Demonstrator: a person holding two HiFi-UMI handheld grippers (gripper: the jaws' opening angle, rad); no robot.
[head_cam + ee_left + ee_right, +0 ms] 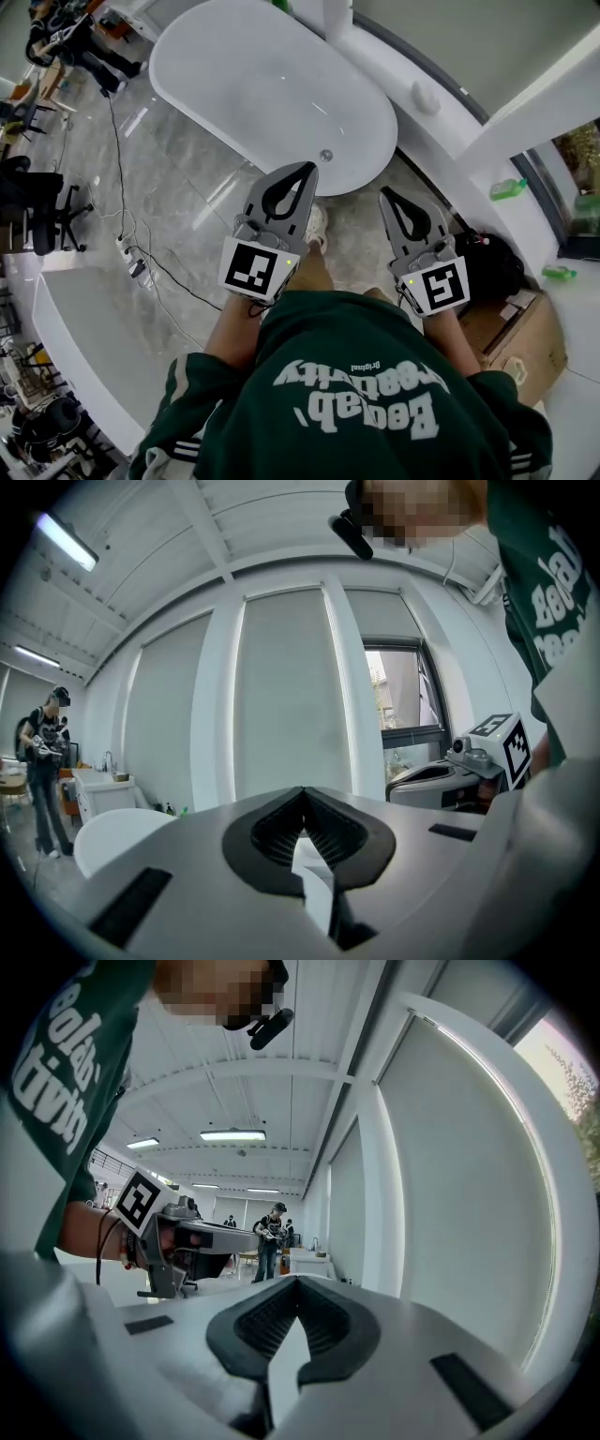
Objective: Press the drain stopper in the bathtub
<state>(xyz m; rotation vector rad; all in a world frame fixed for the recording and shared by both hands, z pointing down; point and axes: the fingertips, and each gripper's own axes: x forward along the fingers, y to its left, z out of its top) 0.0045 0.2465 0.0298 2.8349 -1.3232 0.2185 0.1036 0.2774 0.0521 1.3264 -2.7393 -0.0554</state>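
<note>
The white oval bathtub point(272, 89) stands on the grey marble floor ahead of me, and its small round metal drain stopper point(325, 156) sits near the tub's near end. My left gripper point(307, 167) is held at waist height, shut with nothing in it, its tip in line with the tub's near rim just left of the stopper. My right gripper point(384, 192) is shut and empty too, lower and to the right, over the floor. In the left gripper view the shut jaws point(303, 791) point at a window wall, with the tub point(108, 841) low at the left. The right gripper view point(297, 1281) faces the wall.
A cardboard box point(520, 342) and a black bag point(492, 262) lie on the floor at my right. Green bottles point(507, 187) rest on the white ledge by the window. Cables point(141, 262) trail across the floor at the left, near an office chair point(42, 211). Another person point(42, 752) stands far off.
</note>
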